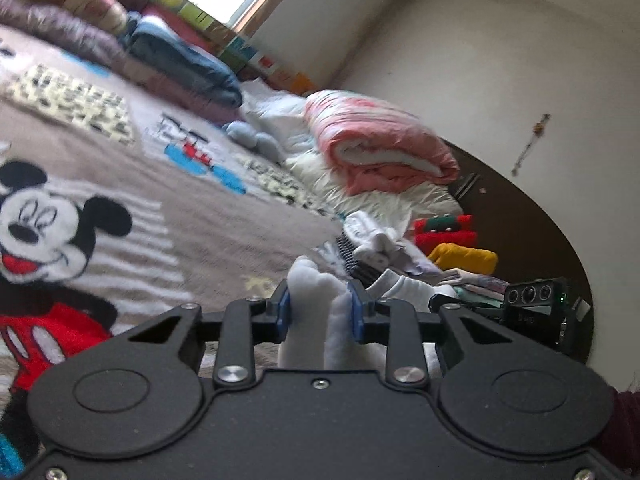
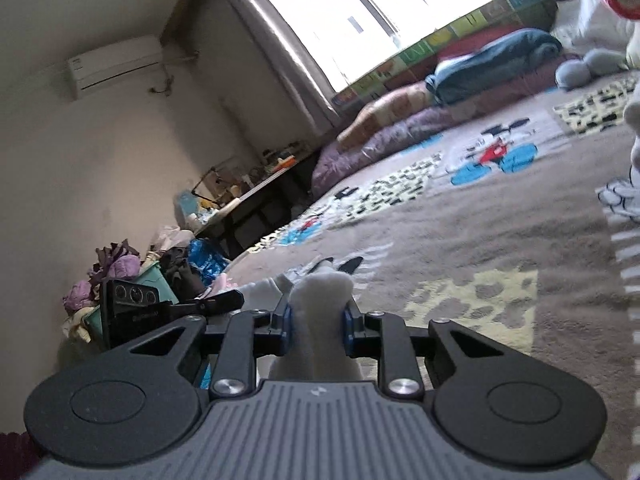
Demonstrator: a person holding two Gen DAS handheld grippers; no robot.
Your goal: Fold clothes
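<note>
While you look along your left gripper (image 1: 319, 307), the white garment (image 1: 316, 292) sits bunched between its blue pads (image 1: 283, 311), rising above the fingertips and trailing down behind them toward the gripper body. The fingers stand narrow, clamped on that fold. Ahead of them and to the left spreads the cartoon-print blanket (image 1: 168, 208); ahead to the right lies a pile of folded clothes (image 1: 460, 276), with your other gripper's camera just beyond the right finger.

In your right wrist view, the right gripper (image 2: 318, 320) likewise pinches the white garment (image 2: 324, 292) between narrow fingers, cloth bulging above the pads (image 2: 286, 322). The blanket (image 2: 480, 248) stretches ahead and to the right of the fingers.
</note>
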